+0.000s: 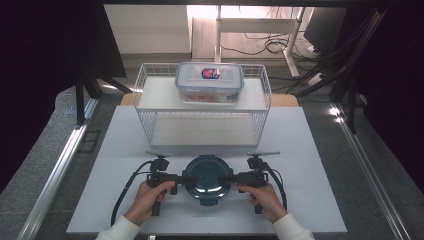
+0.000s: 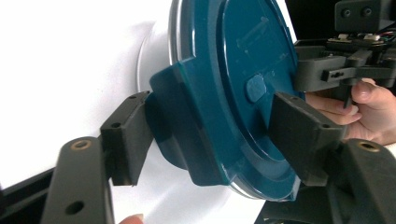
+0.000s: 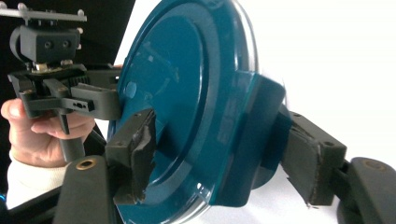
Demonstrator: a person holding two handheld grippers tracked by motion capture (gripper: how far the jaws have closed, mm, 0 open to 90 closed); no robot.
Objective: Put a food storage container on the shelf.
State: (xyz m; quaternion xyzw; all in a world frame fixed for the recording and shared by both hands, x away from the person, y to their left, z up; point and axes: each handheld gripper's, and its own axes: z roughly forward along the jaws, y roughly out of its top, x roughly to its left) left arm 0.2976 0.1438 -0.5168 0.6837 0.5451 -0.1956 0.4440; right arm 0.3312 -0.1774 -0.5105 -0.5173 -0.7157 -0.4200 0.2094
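Left hand (image 1: 146, 200): nearest the camera in the high view, pale sleeve at the bottom edge, wrapped around its handle.
Left hand-held gripper (image 1: 189, 179): lies level and points at the left rim of the round container (image 1: 207, 180). In the left gripper view its jaws straddle a teal side clasp (image 2: 180, 121) of the lid; one pad touches the outer face of the clasp, the other sits over the lid top. Jaws half-wide, not pressing on both sides as far as I can tell.
Round container: teal lid on a clear bowl, standing on the white counter (image 1: 310, 165) between the two grippers, near the front edge.
Right hand-held gripper (image 1: 227, 179): mirrors the left one and straddles the opposite clasp (image 3: 254, 135); jaws fairly wide, a gap shows at the outer pad.
Right hand (image 1: 266, 199): grips its handle.
Behind: white wire rack (image 1: 145, 95), with a lidded rectangular box (image 1: 210, 81) on the top shelf.
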